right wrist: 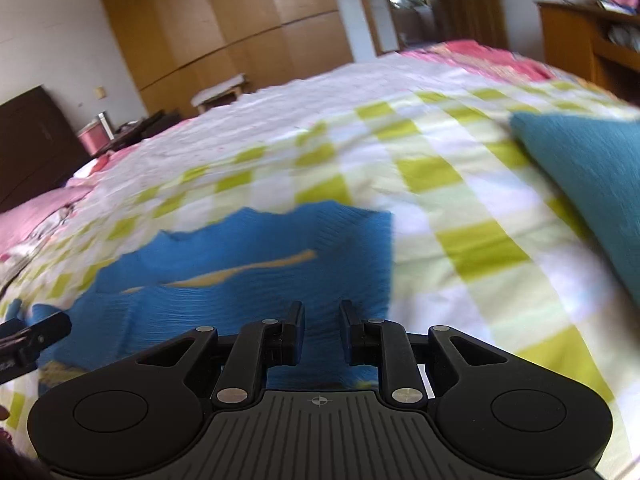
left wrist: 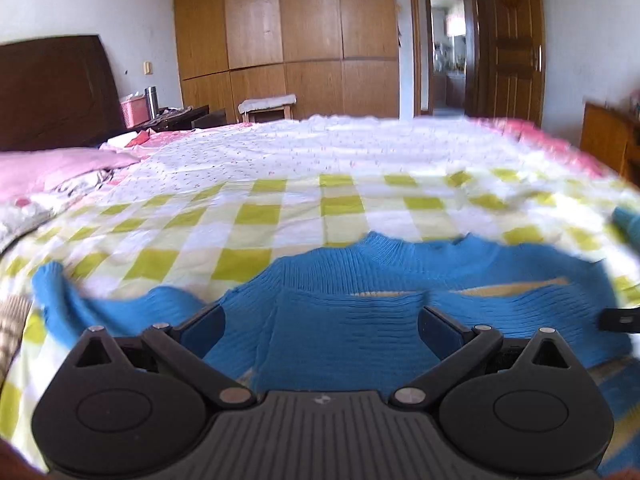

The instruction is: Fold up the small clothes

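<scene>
I hover left gripper (left wrist: 322,324), fingers spread wide, over blue sweater (left wrist: 360,280) flat on checked bedspread (left wrist: 256,216) for folding; right gripper (right wrist: 322,330) narrowly parted near hem, pinching nothing

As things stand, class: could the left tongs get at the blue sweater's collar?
Probably yes. The left tongs stand wide open over the blue sweater, and its collar lies straight ahead on the checked bedsheet with nothing between.
</scene>
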